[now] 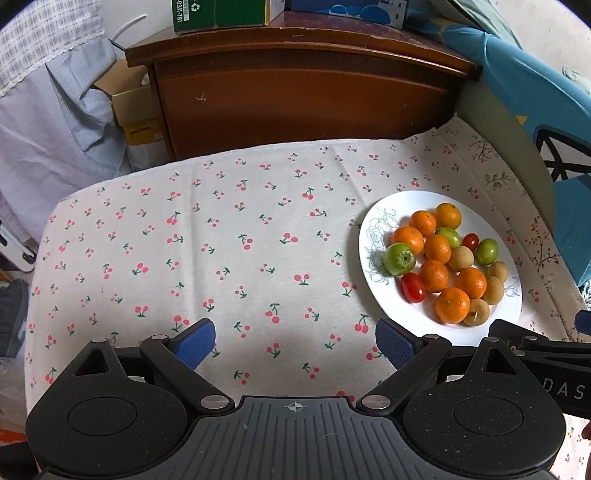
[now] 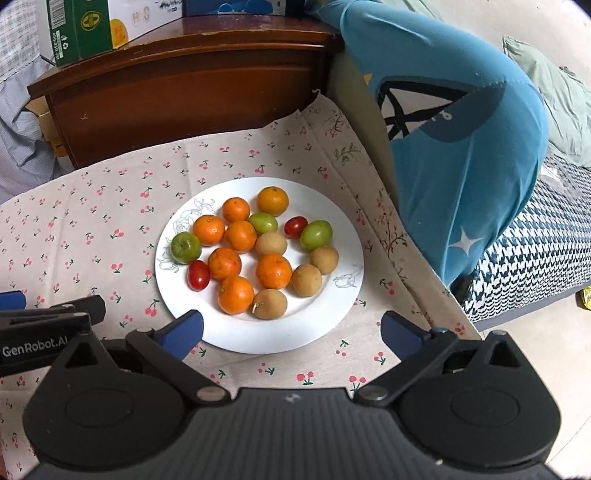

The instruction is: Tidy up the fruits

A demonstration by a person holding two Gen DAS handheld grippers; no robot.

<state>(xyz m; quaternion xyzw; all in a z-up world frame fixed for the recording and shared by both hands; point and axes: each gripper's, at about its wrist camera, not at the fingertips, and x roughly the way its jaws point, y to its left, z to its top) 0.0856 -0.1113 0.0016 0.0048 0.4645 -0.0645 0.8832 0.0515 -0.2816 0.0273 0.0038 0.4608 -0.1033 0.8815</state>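
Observation:
A white plate [image 1: 376, 221] [image 2: 280, 336] on the cherry-print cloth holds mixed fruit: several small oranges [image 1: 451, 305] [image 2: 235, 294], three green fruits [image 1: 399, 258] [image 2: 185, 247], two red cherry tomatoes [image 1: 413, 287] [image 2: 198, 275] and several tan longans [image 1: 476, 312] [image 2: 269, 303]. My left gripper [image 1: 295, 345] is open and empty over bare cloth, left of the plate. My right gripper [image 2: 291, 334] is open and empty, its blue fingertips [image 2: 183, 334] straddling the plate's near rim.
A dark wooden cabinet [image 1: 295, 99] [image 2: 184, 88] stands behind the table with cardboard boxes [image 1: 221, 14] on top. A blue garment [image 2: 461, 147] hangs over a chair at the right. A bed with a houndstooth cover [image 2: 535, 251] lies far right. Clothes [image 1: 48, 122] hang at the left.

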